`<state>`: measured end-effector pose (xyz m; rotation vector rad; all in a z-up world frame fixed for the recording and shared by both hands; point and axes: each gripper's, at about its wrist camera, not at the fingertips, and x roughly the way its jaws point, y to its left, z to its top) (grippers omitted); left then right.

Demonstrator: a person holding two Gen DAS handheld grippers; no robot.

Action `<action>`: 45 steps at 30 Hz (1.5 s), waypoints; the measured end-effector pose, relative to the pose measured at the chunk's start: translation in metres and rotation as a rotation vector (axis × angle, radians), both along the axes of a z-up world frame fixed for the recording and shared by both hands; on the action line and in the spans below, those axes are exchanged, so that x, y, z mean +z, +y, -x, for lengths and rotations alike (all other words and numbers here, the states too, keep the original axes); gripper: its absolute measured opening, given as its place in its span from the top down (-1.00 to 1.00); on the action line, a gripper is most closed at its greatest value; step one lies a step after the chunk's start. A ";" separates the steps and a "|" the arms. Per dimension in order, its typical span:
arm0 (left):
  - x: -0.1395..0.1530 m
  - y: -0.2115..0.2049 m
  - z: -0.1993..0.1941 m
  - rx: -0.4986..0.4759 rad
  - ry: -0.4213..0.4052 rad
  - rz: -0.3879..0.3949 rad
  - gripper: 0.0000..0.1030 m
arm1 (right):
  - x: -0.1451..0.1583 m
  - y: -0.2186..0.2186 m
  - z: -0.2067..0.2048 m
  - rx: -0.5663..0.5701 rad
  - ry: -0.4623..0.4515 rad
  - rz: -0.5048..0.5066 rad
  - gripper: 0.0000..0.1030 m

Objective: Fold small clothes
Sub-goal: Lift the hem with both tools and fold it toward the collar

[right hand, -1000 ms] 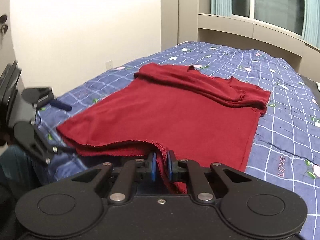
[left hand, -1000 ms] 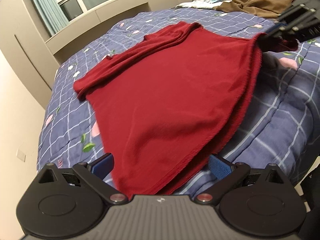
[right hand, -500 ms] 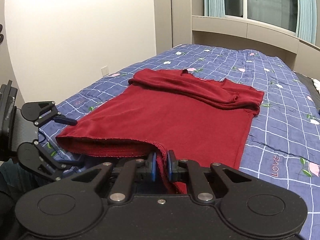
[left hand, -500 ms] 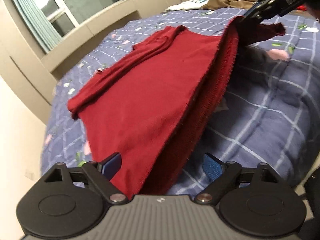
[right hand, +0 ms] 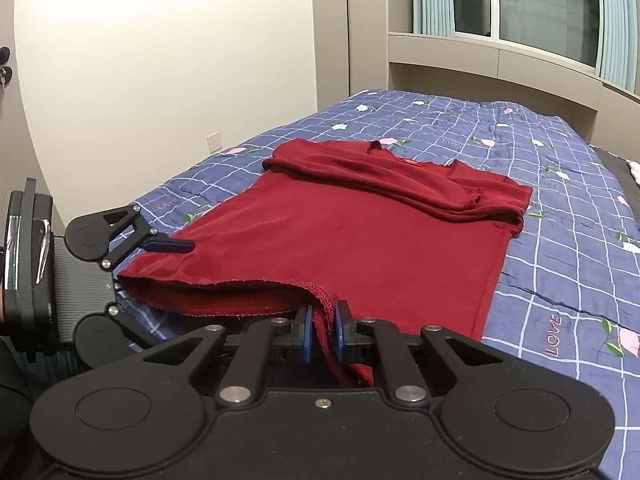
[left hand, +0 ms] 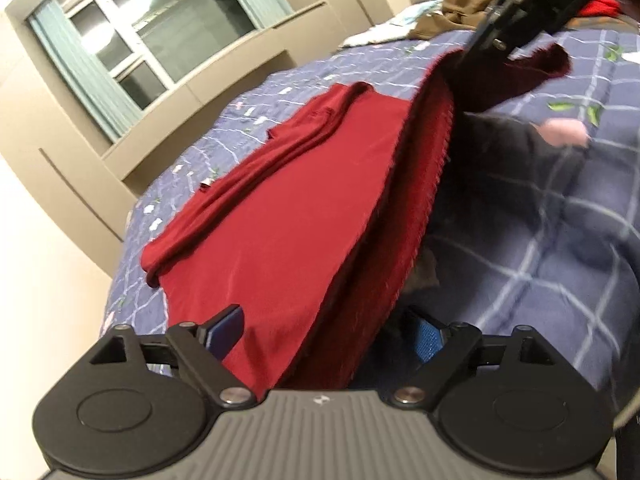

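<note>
A dark red shirt [right hand: 360,240] lies on the bed with its sleeves folded across the chest at the far end. My right gripper [right hand: 321,334] is shut on the right corner of the hem and holds it a little off the bed. My left gripper [left hand: 326,332] is open, its jaws wide apart around the left corner of the hem; the shirt [left hand: 288,232] runs between the blue pads. It also shows in the right wrist view [right hand: 132,276], one finger over the cloth and one under it.
The bed has a blue checked quilt [right hand: 560,208] with flowers. A brown garment [left hand: 468,4] and light cloths lie at the bed's far side. A window and a beige ledge [right hand: 500,60] run behind the bed. A wall stands to the left.
The hem has lifted off the quilt along its whole edge. My left gripper has tilted and moved in around its corner, still open. The right gripper has kept its hold.
</note>
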<state>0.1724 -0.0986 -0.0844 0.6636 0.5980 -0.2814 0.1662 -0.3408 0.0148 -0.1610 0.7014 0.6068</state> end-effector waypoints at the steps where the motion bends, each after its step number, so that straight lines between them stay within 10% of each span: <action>1: 0.001 -0.001 -0.001 0.012 -0.005 0.001 -0.59 | 0.000 -0.001 0.000 -0.001 0.001 0.000 0.77; 5: 0.003 0.007 -0.001 0.029 0.003 -0.013 -0.08 | -0.002 -0.001 0.003 0.002 0.004 0.007 0.77; 13: -0.005 0.036 0.008 0.088 -0.025 -0.160 -0.07 | -0.014 -0.007 0.015 0.015 0.041 0.045 0.77; 17: 0.000 0.051 0.013 0.084 -0.001 -0.131 0.74 | -0.029 -0.007 0.024 0.033 0.057 0.089 0.67; 32: 0.039 0.066 -0.003 0.070 0.088 0.024 0.88 | -0.052 0.057 0.045 0.202 -0.079 0.161 -0.32; 45: 0.051 0.076 -0.013 0.083 0.134 0.088 0.89 | -0.073 0.040 0.037 0.033 -0.147 0.344 0.29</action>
